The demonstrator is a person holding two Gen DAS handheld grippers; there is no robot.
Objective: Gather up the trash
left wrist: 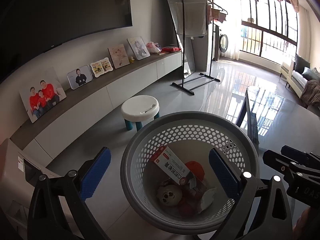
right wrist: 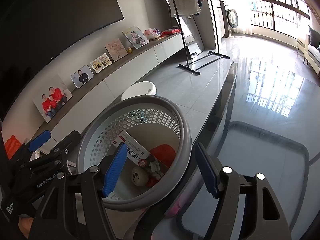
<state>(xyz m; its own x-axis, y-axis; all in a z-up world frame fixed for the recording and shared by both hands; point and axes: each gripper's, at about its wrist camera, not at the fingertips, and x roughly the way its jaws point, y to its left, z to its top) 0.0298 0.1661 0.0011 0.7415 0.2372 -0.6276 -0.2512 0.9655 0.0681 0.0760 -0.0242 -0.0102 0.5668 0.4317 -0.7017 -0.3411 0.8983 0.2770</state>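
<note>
1. Left gripper (left wrist: pixel 160 172): fingers spread wide, nothing between the blue pads (left wrist: pixel 96 174). One pad hangs outside the bin's left wall over the floor; the other is over the bin's interior, on the right. No contact with the rim that I can make out.
2. Right gripper (right wrist: pixel 158 170): fingers parted, not clamped on anything. Left pad (right wrist: pixel 115 172) is over the bin's interior, right pad beyond the rim, over the glass worktop (right wrist: pixel 260 120). The rim's near-right arc lies between them in view; whether either pad touches it, cannot tell.
3. Waste bin (left wrist: pixel 128 160): round, grey rim, pale perforated wall, upright. In the right wrist view it stands just beside the worktop's dark edge.
4. Trash inside the bin: a white and red carton (left wrist: pixel 172 166) with printed characters, leaning tilted from the far-left wall toward the middle. Beneath it, a small round toy face (left wrist: pixel 169 195), an orange-red piece (left wrist: pixel 195 169), crumpled white paper (left wrist: pixel 208 199), and something dark red, unclear.
5. Each gripper shows in the other's view: the right one at the left wrist view's right edge, the left one at the right wrist view's lower left.
6. Surroundings: white stool (left wrist: pixel 140 108) with teal legs on the grey tiled floor beyond the bin; long low cabinet (left wrist: pixel 84 100) along the wall carrying framed photos (left wrist: pixel 43 95); black clothes rack (left wrist: pixel 192 40) further back; barred window (left wrist: pixel 270 34) brightly lit.
</note>
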